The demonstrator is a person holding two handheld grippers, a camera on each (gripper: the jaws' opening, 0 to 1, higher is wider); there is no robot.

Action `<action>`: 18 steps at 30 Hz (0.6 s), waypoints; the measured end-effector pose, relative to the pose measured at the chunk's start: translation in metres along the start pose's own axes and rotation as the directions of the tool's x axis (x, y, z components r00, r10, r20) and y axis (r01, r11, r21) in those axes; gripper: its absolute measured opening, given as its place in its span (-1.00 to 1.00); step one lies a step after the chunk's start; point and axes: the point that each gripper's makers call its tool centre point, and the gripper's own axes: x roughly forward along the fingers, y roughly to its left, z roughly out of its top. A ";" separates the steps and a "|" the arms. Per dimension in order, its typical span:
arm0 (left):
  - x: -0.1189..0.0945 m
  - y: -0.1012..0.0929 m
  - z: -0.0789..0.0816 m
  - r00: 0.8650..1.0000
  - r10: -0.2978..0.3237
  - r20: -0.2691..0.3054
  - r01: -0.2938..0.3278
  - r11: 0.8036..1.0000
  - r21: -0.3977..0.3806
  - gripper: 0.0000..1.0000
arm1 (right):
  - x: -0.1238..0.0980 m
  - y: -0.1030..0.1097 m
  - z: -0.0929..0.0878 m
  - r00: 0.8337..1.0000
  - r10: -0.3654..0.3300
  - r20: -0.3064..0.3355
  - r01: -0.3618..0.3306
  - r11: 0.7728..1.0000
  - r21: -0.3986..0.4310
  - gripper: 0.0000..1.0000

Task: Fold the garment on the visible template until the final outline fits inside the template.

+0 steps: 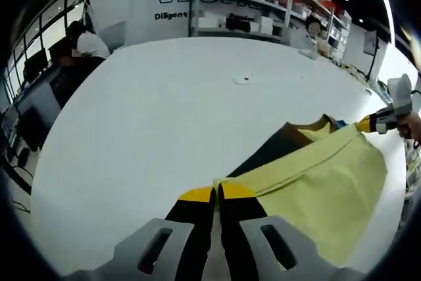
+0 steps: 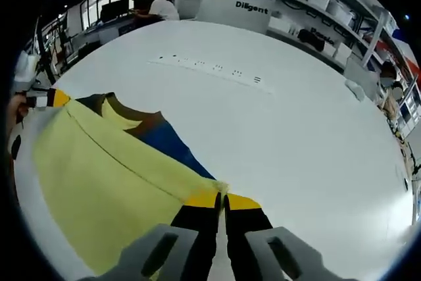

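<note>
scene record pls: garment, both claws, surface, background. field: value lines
garment: yellow garment, partly folded over, lying on darker brown and blue panels
left claw: jaws closed on a corner of the yellow garment
right claw: jaws closed on another corner of the garment edge
surface: white table
marks: row of small dark marks on the table beyond the garment
background: shelving with storage bins; seated person at a desk
</note>
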 end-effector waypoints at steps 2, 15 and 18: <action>0.000 0.000 0.000 1.000 0.000 -0.002 0.000 1.000 0.004 -0.92 | 0.002 0.000 0.000 1.000 0.004 0.009 -0.004 1.000 0.012 -1.00; -0.012 -0.008 0.017 0.997 -0.016 0.077 0.003 0.986 0.167 -0.30 | -0.014 0.009 0.010 0.992 0.051 0.113 -0.048 0.998 -0.032 -0.59; -0.016 -0.016 0.020 0.992 -0.089 0.089 0.064 0.966 0.249 -0.19 | -0.019 0.014 0.012 0.987 0.082 0.135 -0.075 0.996 -0.053 -0.43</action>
